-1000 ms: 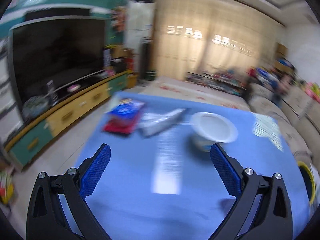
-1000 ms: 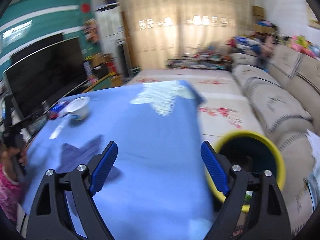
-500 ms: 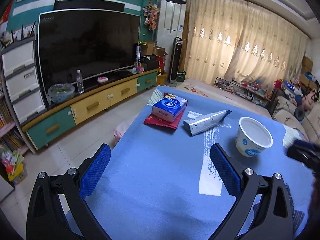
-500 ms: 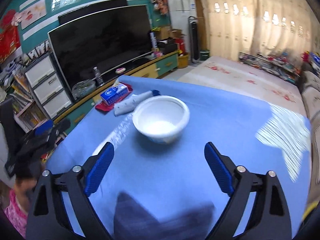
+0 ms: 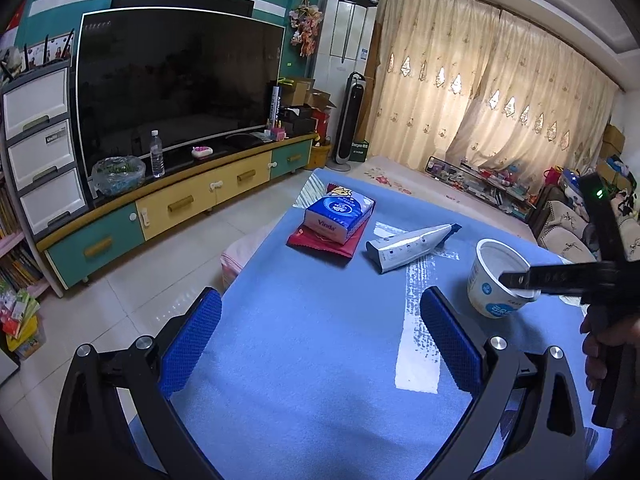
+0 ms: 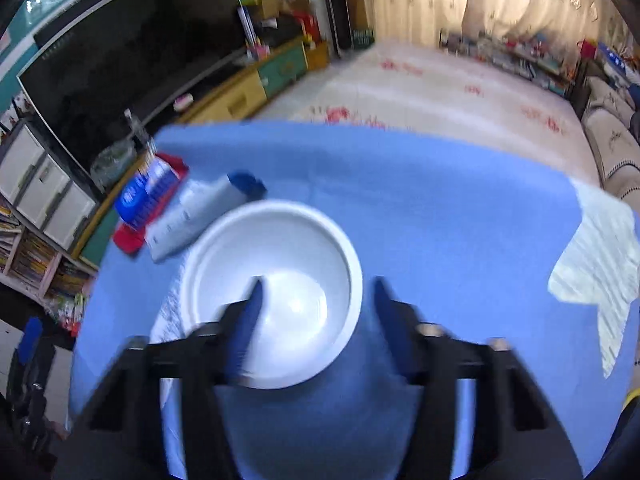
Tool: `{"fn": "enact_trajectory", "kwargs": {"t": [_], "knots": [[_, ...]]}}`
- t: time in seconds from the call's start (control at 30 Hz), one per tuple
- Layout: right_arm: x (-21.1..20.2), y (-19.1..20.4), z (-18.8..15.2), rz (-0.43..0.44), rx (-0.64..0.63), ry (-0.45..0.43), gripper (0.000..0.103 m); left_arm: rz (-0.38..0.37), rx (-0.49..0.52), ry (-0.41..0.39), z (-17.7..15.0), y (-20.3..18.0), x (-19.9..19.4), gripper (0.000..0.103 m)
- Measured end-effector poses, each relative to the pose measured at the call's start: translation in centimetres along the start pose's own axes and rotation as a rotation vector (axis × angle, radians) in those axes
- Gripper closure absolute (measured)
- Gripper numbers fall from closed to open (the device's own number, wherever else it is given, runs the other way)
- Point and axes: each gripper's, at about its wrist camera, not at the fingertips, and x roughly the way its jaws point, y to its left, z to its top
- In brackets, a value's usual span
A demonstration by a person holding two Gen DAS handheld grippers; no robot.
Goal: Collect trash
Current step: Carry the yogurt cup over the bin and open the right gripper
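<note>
A white paper cup (image 5: 490, 276) (image 6: 276, 280) stands upright on the blue table (image 5: 320, 360). My right gripper (image 6: 316, 284) (image 5: 520, 284) reaches down over it, jaws closing. One finger is inside the cup, the other outside its right wall, and the pads do not press on the wall. A silver tube with a blue cap (image 5: 408, 246) (image 6: 192, 216) lies left of the cup. Beyond it a blue tissue pack (image 5: 338, 216) rests on a red packet (image 5: 320, 242). My left gripper (image 5: 320, 336) hangs open over the near table with nothing between its fingers.
A large TV (image 5: 176, 88) stands on a yellow-and-green cabinet (image 5: 180, 208) left of the table. White drawers (image 5: 40, 148) are at far left, a sofa (image 5: 568, 236) at right. A pale patch (image 6: 600, 264) shows on the table's right end. A person's hand (image 5: 604, 344) holds the right gripper.
My right gripper swung from the yellow bin at the table's edge over to the white cup, dropped onto it, and its jaws narrowed. It has come into the left wrist view.
</note>
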Motion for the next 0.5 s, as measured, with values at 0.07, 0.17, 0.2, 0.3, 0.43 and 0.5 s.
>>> {"fn": "enact_trajectory", "kwargs": {"t": [0.07,0.17,0.2,0.3,0.43,0.5], "knots": [[0.2,-0.4,-0.4,0.002,0.023,0.009,0.091,0.0,0.007,-0.006,0.0,-0.2,-0.2,0.005],[-1.0,-1.1,-0.9,0.02,0.05,-0.024,0.098,-0.006,0.018,-0.017,-0.1,-0.5,-0.5,0.005],[-1.6,-1.4,-1.1,0.022,0.053,-0.037,0.098,-0.012,0.022,-0.019,-0.1,-0.6,-0.6,0.005],[-4.7,-3.2,-2.3,0.032,0.069,-0.088,0.098,-0.032,0.047,-0.029,-0.3,-1.2,-0.8,0.005],[-10.0,-8.0,-5.3,0.026,0.13,-0.154,0.098,-0.059,0.103,-0.047,-0.5,-2.6,-1.3,0.005],[-12.4,-11.0,-7.3,-0.001,0.17,-0.18,0.098,-0.064,0.122,-0.054,-0.6,-3.0,-1.5,0.005]]}}
